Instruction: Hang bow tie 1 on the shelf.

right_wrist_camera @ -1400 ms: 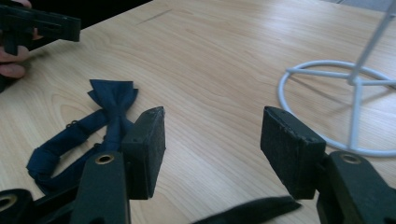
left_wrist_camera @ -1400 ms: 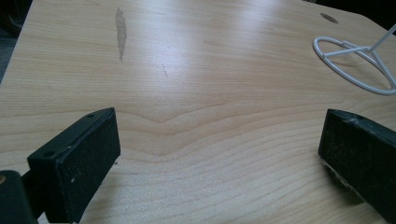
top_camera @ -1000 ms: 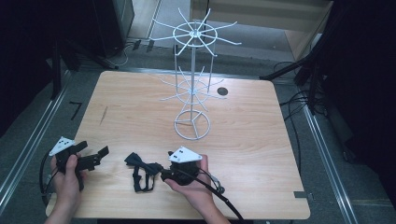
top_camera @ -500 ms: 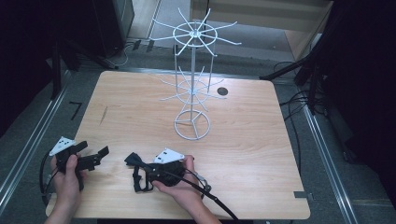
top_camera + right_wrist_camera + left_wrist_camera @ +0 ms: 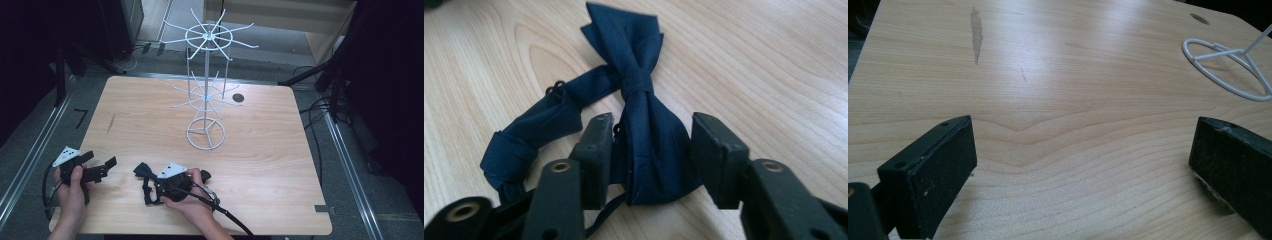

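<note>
right gripper point(image 5: 651, 137) low over table, jaws closing around bow tie point(image 5: 644, 125)

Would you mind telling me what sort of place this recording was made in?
Probably a lab or workshop set up for recording. A bare wooden table stands between metal floor rails, loose cables trail around it, and a white wire display rack stands on it.

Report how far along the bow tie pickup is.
Done: the right gripper straddles one wing of the navy bow tie on the table. In hand: its jaws have just been closing, not clearly clamped. Left: lift it, probably toward the bare white wire rack. The left gripper waits open.
</note>
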`<state>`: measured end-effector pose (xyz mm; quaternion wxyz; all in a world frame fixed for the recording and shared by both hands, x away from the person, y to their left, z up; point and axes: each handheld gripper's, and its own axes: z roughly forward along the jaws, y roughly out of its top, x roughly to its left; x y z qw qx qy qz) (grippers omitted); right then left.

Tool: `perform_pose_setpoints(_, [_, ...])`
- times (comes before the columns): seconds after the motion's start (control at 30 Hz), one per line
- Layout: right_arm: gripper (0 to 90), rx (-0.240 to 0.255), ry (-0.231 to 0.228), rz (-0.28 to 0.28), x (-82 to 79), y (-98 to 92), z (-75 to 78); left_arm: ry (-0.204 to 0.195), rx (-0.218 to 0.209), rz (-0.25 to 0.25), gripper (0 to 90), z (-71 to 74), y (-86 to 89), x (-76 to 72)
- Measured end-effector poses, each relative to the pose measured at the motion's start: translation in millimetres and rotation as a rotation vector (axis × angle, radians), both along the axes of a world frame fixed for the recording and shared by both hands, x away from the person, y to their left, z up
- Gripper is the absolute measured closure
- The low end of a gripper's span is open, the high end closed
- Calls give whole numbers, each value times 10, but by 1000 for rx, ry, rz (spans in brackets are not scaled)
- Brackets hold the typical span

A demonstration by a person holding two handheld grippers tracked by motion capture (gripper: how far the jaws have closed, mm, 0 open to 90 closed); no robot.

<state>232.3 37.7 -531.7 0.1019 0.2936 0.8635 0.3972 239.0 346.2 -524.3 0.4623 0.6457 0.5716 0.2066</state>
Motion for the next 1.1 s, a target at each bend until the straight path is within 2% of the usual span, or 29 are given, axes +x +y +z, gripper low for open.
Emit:
perform_pose_setpoints(0.23, [718, -32, -21, -3, 16, -22, 7, -1, 2, 0, 0, 1, -3, -4])
perform_pose_setpoints(0.33, [789, -32, -13, -7, 36, -54, 15, -2, 2, -1, 0, 1, -3, -5])
perform_pose_setpoints(0.43, [803, -14, 1, -11, 55, -83, 18, 0, 1, -1, 0, 1, -1, -3])
perform_pose_setpoints(0.67, [809, 40, -48, -16, 21, -154, 89, -2, 2, -1, 0, 2, -1, -5])
perform_pose_setpoints(1.1, [809, 154, -124, -44, -15, -446, 404, -2, 2, 0, 0, 2, -3, -5])
